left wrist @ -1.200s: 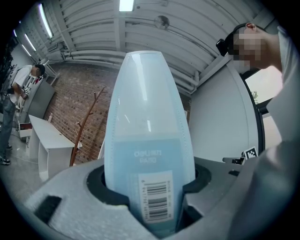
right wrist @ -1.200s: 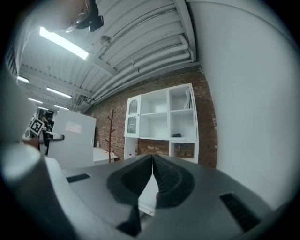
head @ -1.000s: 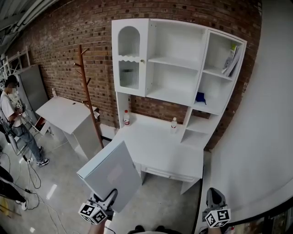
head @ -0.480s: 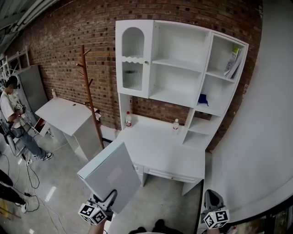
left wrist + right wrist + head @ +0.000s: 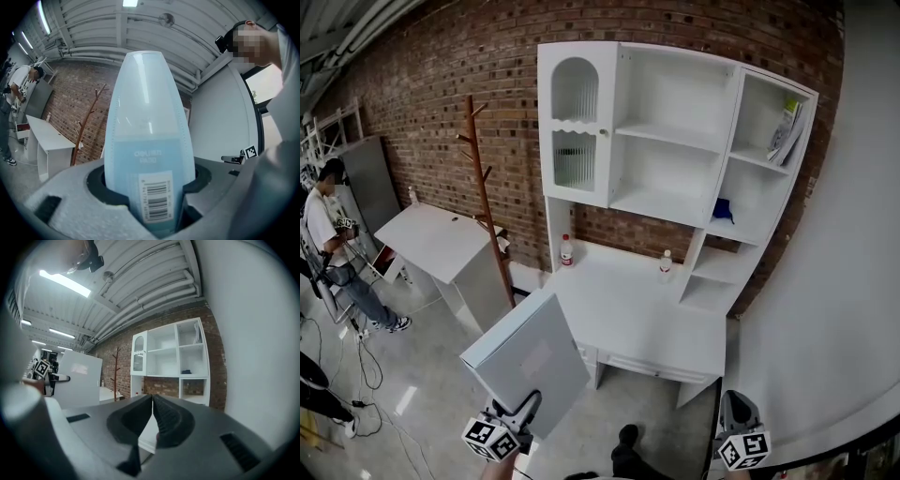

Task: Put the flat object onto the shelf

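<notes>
The flat object (image 5: 528, 354), clamped by its lower edge in the left gripper (image 5: 517, 414), could be levered loose or knocked against the bottles (image 5: 566, 249) before the shelf (image 5: 670, 202), well apart from it, is reached, while the right gripper (image 5: 738, 411) is held clenched, empty.

Entry, print seen:
- Your flat object (image 5: 148, 117) carried a white barcode sticker (image 5: 156, 197) at its lower edge; digits too small to read.
- Pale two-line print (image 5: 147, 157) above it: illegible.
- Left cube (image 5: 491, 438) and right cube (image 5: 742, 448) bore square coded markers.
</notes>
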`<state>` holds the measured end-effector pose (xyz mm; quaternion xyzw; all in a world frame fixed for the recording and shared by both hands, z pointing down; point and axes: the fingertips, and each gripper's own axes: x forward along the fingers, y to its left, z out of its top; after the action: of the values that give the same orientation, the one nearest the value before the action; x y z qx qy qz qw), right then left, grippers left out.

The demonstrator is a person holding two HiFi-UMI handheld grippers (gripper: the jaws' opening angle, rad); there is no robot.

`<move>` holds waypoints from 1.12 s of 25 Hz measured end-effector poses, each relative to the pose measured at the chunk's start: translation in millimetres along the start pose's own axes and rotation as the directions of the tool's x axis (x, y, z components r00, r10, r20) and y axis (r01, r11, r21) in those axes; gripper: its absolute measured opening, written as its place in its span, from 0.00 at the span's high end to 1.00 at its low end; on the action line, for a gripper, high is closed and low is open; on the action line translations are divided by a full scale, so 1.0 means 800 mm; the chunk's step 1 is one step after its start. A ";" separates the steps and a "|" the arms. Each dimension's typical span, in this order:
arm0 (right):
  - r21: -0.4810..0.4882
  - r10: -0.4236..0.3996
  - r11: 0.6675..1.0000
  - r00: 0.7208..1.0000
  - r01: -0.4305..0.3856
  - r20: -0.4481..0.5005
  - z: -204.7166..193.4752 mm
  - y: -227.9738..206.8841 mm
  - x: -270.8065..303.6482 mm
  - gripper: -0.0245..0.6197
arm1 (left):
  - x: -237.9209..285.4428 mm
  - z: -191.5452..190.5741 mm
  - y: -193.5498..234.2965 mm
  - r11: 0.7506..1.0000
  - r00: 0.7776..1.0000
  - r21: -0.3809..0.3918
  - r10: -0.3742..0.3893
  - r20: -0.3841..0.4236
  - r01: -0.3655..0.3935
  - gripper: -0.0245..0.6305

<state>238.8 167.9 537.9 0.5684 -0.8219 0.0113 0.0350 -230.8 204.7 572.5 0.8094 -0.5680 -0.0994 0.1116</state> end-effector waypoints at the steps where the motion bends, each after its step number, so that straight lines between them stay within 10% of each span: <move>1: 0.003 0.001 1.000 1.000 -0.001 0.000 -0.001 -0.003 0.007 0.92 | 0.006 0.000 0.002 1.000 1.000 0.004 0.000 0.001 0.000 0.50; 28: 0.039 0.082 0.996 0.996 -0.081 -0.029 0.000 -0.127 0.291 0.92 | 0.256 0.011 0.060 0.997 0.997 0.022 0.074 -0.003 -0.074 0.50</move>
<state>251.7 -85.6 552.2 0.5347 -0.8435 0.0368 0.0364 -207.5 -4.3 571.3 0.7892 -0.5983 -0.0876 0.1073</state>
